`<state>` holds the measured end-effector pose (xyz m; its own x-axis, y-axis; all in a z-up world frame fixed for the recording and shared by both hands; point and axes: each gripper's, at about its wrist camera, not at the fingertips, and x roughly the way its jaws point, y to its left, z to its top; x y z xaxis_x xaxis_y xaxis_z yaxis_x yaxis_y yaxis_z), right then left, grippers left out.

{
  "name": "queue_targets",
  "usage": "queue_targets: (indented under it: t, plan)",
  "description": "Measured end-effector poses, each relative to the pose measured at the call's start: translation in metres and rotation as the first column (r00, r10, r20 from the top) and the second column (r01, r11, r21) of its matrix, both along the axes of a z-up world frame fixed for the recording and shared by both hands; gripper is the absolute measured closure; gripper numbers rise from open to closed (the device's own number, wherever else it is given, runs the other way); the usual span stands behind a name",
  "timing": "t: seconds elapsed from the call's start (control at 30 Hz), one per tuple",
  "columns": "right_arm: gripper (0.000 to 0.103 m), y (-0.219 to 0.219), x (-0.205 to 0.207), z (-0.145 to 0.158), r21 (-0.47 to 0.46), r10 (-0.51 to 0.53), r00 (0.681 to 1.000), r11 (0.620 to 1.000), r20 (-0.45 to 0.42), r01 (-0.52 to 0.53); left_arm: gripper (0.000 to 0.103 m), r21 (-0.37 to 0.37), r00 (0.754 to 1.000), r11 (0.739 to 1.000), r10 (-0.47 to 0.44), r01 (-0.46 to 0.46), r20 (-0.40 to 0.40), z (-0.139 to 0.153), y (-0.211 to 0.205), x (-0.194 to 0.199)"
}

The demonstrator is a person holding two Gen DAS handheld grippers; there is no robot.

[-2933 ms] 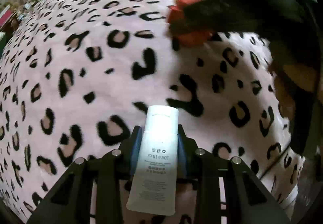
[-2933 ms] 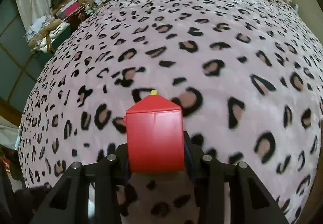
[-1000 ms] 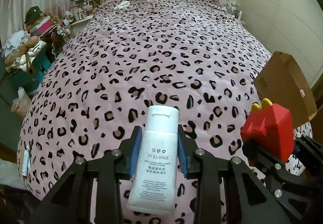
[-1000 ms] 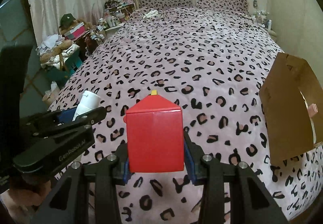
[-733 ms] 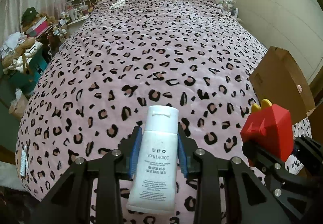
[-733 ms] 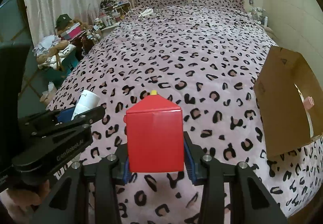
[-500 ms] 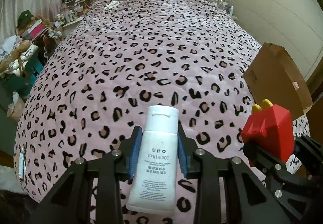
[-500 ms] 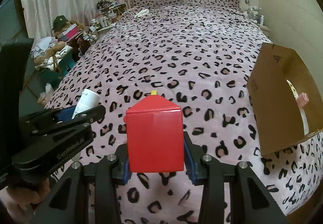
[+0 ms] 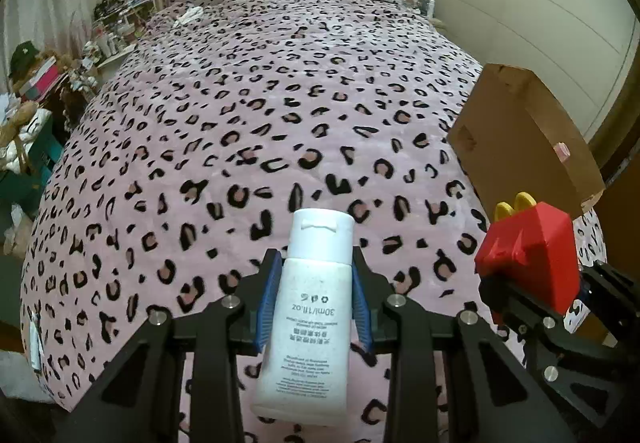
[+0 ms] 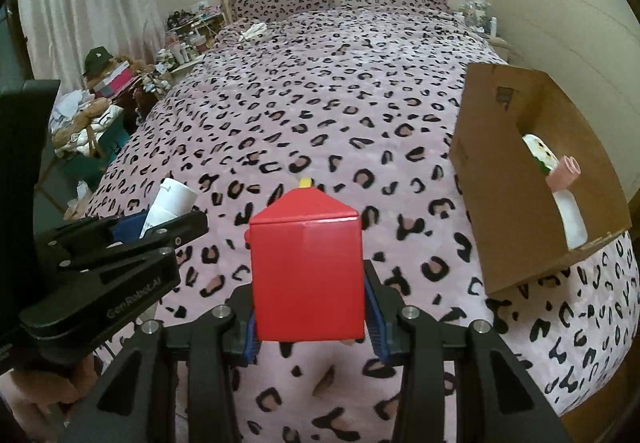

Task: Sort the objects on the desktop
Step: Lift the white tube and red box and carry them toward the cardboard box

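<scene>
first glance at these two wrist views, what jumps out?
The pink leopard-print bedspread fills both views. Against it, the left gripper clamps a white tube and the right gripper clamps a red house-shaped box, both held above the near end of the bed. An open cardboard box sits at the bed's right edge with a few items already inside.

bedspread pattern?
Pink with black leopard spots; the bedspread shows best in the right wrist view.
</scene>
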<state>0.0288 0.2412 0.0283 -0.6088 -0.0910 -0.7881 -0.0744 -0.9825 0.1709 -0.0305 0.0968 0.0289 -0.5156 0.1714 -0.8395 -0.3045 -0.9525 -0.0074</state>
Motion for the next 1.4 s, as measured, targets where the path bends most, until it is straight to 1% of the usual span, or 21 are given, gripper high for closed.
queue_targets:
  t: [0.37,0.63,0.97,1.13,1.4]
  plan:
    - [0.061,0.039,0.012,0.000,0.007,-0.071,0.998,0.997,0.001,0.071,0.069,0.007,0.997,0.997,-0.079,0.079,0.007,0.000,0.048,-0.003]
    - [0.061,0.062,0.020,0.003,0.017,-0.107,0.994,0.994,-0.004,0.107,0.069,0.025,0.994,0.994,-0.108,0.108,0.011,0.002,0.071,-0.007]
    - [0.061,0.087,0.025,0.011,0.037,-0.140,0.990,0.989,-0.013,0.141,0.069,0.024,0.987,0.987,-0.160,0.160,0.001,0.010,0.099,-0.007]
    - [0.061,0.104,0.030,0.019,0.045,-0.171,0.985,0.984,-0.024,0.172,0.069,0.031,0.979,0.978,-0.204,0.204,0.000,0.014,0.120,-0.008]
    - [0.061,0.137,0.039,0.024,0.068,-0.242,0.970,0.968,-0.034,0.243,0.069,0.041,0.954,0.953,-0.300,0.299,0.006,0.013,0.162,-0.008]
